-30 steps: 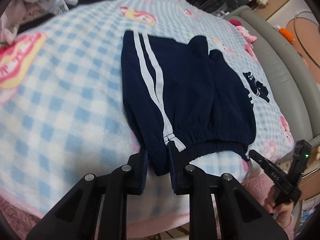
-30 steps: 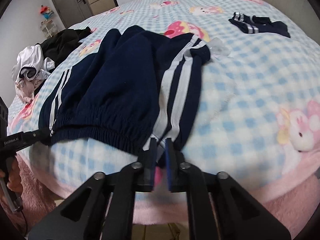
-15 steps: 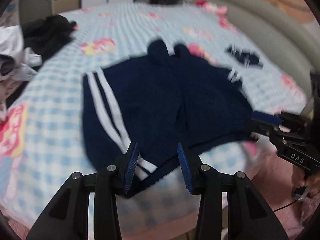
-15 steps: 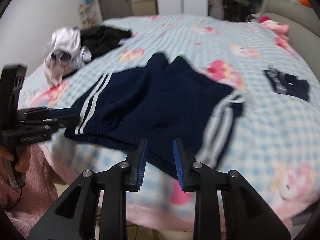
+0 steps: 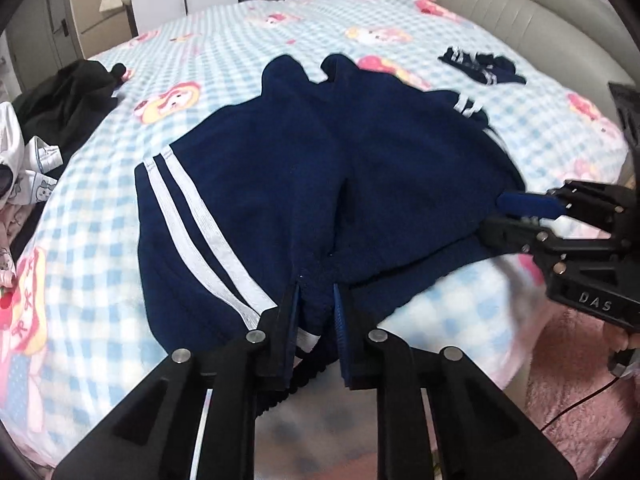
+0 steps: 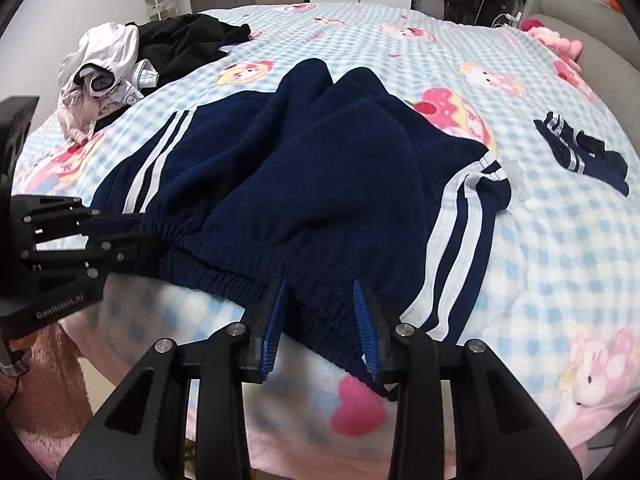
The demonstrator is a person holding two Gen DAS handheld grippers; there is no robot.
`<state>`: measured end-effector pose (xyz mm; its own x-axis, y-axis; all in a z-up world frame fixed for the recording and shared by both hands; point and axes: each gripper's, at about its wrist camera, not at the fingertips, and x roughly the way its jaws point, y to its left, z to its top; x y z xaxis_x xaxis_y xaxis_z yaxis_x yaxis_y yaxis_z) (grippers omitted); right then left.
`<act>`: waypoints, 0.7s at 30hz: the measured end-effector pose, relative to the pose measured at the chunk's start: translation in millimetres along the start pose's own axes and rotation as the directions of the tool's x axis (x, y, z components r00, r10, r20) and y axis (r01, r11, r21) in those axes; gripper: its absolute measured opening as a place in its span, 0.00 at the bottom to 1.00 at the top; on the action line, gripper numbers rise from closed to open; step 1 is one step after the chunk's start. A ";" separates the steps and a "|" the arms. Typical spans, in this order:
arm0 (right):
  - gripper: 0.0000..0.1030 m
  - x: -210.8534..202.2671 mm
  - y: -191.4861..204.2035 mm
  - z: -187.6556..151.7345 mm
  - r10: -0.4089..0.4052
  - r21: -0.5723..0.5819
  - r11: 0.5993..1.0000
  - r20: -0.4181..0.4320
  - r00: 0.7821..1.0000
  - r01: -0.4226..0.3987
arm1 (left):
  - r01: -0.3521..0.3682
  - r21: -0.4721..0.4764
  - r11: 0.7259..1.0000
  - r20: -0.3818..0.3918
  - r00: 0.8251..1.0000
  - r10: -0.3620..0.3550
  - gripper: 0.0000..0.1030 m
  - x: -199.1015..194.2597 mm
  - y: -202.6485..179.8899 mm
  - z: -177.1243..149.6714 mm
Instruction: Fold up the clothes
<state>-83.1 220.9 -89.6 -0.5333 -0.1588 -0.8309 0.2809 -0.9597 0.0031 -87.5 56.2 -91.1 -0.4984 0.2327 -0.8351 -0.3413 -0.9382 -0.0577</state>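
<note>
Navy trousers: spread on the checked blanket, waistband along the near edge, legs running far. Left gripper: closing, pinching the waistband's left part. Right gripper: opening, waistband's right part between its pads, unclamped.

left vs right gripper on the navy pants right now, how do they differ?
The left gripper has its jaws nearly together and closing on a bunch of the navy pants' waistband; the right gripper stands wider and opening, fabric between the jaws but not pinched. The left sits by one white-striped side, the right nearer the other. Both point down at the waistband edge at the near side of the bed.
</note>
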 end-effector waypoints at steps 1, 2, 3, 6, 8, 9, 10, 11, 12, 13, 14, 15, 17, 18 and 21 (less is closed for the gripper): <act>0.35 -3.3 0.2 -2.5 0.018 0.002 1.000 -0.002 1.000 -0.018 | 0.010 -0.005 1.000 0.004 1.000 -0.010 0.15 -2.9 0.6 -0.9; 0.35 -3.3 1.0 -3.6 0.029 0.004 1.000 -0.006 1.000 -0.029 | 0.026 -0.015 1.000 0.006 1.000 -0.026 0.15 -5.4 1.2 -2.5; 0.36 -2.3 0.7 -5.6 0.035 0.003 0.999 -0.012 0.999 -0.035 | 0.041 -0.025 0.999 0.006 0.999 -0.041 0.15 -7.2 2.0 -4.3; 0.27 1.0 -6.8 -14.8 0.043 0.015 0.999 -0.044 0.998 -0.043 | 0.077 -0.035 0.996 -0.018 0.997 -0.077 0.18 -7.4 2.8 -14.1; 0.22 -2.0 -13.4 -18.8 0.073 0.050 0.996 -0.049 0.996 -0.071 | 0.069 -0.046 0.997 -0.031 0.997 -0.071 0.23 -4.7 3.5 -17.2; 0.20 -4.8 -16.7 -20.0 0.088 0.070 0.994 -0.050 0.995 -0.084 | 0.071 -0.059 0.996 -0.031 0.997 -0.073 0.30 -4.4 5.3 -17.9; 0.19 -7.6 -19.8 -20.8 0.102 0.091 0.991 -0.050 0.994 -0.097 | 0.083 -0.086 0.993 -0.017 0.996 -0.085 0.33 -6.0 9.6 -16.9; 0.19 -11.7 -22.4 -20.2 0.116 0.111 0.988 -0.041 0.992 -0.111 | 0.097 -0.117 0.988 0.003 0.995 -0.097 0.34 -8.7 14.8 -15.3; 0.19 -18.3 -25.4 -18.2 0.133 0.131 0.983 -0.017 0.991 -0.130 | 0.111 -0.151 0.982 0.033 0.994 -0.107 0.34 -12.8 21.0 -13.1; 0.19 -25.4 -26.8 -16.0 0.142 0.140 0.980 0.016 0.990 -0.142 | 0.124 -0.176 0.976 0.054 0.992 -0.116 0.34 -15.6 26.1 -11.5; 0.20 -30.9 -27.3 -13.3 0.138 0.146 0.979 0.050 0.989 -0.144 | 0.140 -0.201 0.970 0.071 0.989 -0.128 0.35 -17.7 31.3 -9.9; 0.24 -34.8 -28.9 -10.4 0.122 0.154 0.979 0.083 0.989 -0.133 | 0.148 -0.226 0.963 0.083 0.988 -0.133 0.35 -18.6 36.6 -8.5; 0.28 -29.6 -33.5 -5.3 0.085 0.182 0.978 0.102 0.991 -0.102 | 0.110 -0.254 0.961 0.061 0.993 -0.098 0.35 -12.0 43.8 -8.8; 0.28 -19.3 -35.7 -4.9 0.076 0.192 0.977 0.068 0.995 -0.088 | 0.092 -0.263 0.960 0.046 0.996 -0.083 0.35 -8.2 45.3 -11.8; 0.26 7.2 -42.7 -13.8 0.070 0.231 0.971 -0.034 0.997 -0.061 | 0.084 -0.315 0.945 0.008 0.996 -0.086 0.35 1.0 58.6 -22.1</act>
<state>-88.0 263.9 -103.4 -0.4845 -0.2178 -0.8472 0.1208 -0.9759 0.1817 -90.4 -4.1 -107.5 -0.4732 0.3147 -0.8228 -0.1131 -0.9480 -0.2975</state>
